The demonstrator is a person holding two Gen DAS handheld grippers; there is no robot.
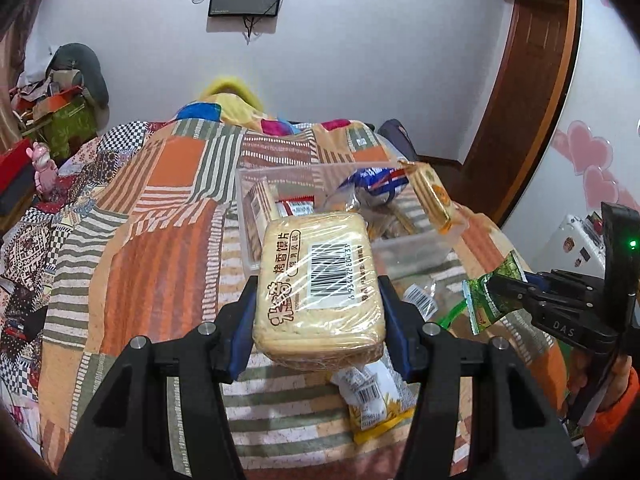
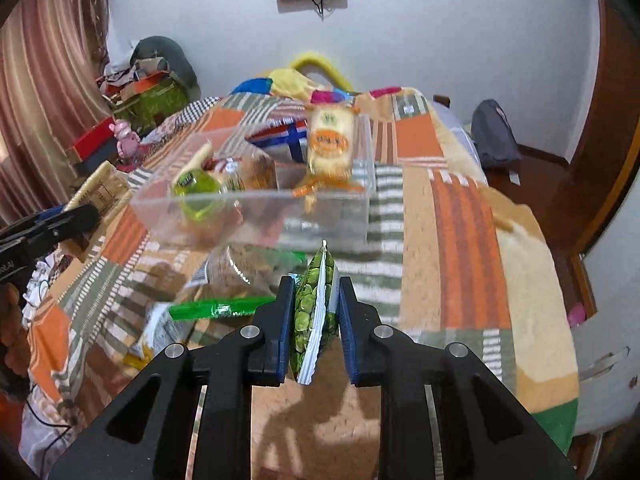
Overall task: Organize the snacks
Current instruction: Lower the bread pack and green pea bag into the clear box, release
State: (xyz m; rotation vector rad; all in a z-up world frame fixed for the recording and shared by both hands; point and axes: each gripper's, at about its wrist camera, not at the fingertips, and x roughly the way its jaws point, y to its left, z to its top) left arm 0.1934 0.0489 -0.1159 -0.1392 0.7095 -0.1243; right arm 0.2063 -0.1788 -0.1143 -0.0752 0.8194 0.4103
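The left tool is clamped across the sides of a cling-wrapped pack of toasted bread slices, held above the bed's patchwork quilt just short of the clear plastic bin. The pack looks light but brittle, its film slippery, so a broad side grip suits it. The right tool pinches a thin, floppy green pea packet near its middle.

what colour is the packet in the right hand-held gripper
Green, printed with peas, white along its edge: the snack packet, clearest in the right wrist view.
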